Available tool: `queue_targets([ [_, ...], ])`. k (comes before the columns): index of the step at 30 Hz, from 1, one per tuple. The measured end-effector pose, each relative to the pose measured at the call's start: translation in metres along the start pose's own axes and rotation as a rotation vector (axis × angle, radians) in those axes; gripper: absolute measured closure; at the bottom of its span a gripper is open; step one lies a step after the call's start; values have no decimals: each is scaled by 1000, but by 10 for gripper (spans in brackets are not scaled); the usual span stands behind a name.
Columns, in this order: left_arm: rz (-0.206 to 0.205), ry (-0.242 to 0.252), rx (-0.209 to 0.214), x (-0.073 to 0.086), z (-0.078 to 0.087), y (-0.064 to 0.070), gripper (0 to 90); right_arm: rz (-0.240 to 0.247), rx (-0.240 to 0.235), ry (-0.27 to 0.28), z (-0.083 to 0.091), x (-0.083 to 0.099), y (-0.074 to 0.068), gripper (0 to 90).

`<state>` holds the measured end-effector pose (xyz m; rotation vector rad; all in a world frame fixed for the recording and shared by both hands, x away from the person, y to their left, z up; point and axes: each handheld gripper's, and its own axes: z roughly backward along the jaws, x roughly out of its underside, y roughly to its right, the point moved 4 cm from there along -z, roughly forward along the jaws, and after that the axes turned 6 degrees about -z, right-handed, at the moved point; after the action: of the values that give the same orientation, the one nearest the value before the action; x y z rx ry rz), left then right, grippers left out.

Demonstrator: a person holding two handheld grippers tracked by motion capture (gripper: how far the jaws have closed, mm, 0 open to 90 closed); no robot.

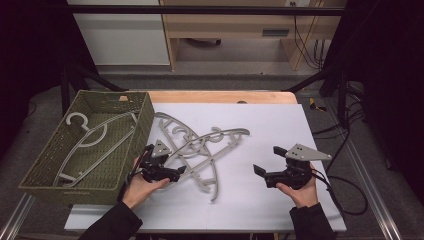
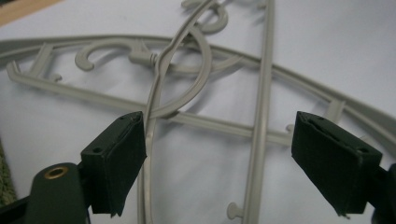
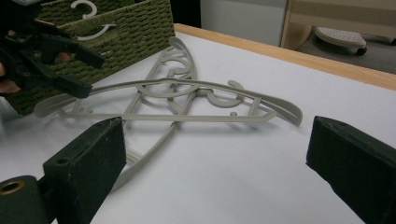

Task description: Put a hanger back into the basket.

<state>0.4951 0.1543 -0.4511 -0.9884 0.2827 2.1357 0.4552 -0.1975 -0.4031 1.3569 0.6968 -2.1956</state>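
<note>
One hanger (image 1: 87,142) already lies in the basket (image 1: 142,125) at the desk's left edge, while the tangled hangers (image 1: 202,147) wait, both the left claw (image 1: 175,167) and right claw (image 1: 267,160) gaping empty.

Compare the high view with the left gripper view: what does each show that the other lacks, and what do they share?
High view alone: the green woven basket with one grey hanger inside, both hands, the left claw at the edge of the pile, the right claw open and apart from it, and the wooden table edge.

Left gripper view alone: a close look at that claw's open jaws, with thin hanger bars running between them, not yet gripped.

Shared: the tangled pile of grey hangers on the white sheet.
</note>
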Motion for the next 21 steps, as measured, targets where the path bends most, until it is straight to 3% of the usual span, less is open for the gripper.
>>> queue_targets([
  [1, 8, -10, -5, 2, -2, -1, 192, 2, -1, -4, 0, 1, 0, 51],
  [3, -2, -52, -53, 7, -9, -5, 217, 0, 1, -7, -1, 1, 0, 51],
  [6, 26, -94, -67, 14, -16, -11, 261, 4, 1, -8, -1, 1, 0, 52],
  [14, 76, -154, -137, 25, -26, -25, 410, 3, -5, -20, -4, 3, 0, 52],
  [16, 98, -173, -136, 29, -30, -27, 467, 6, -1, -22, -5, 4, 0, 52],
  [21, 99, -213, -128, 32, -34, -25, 655, 5, -2, -22, -4, 4, 0, 53],
])
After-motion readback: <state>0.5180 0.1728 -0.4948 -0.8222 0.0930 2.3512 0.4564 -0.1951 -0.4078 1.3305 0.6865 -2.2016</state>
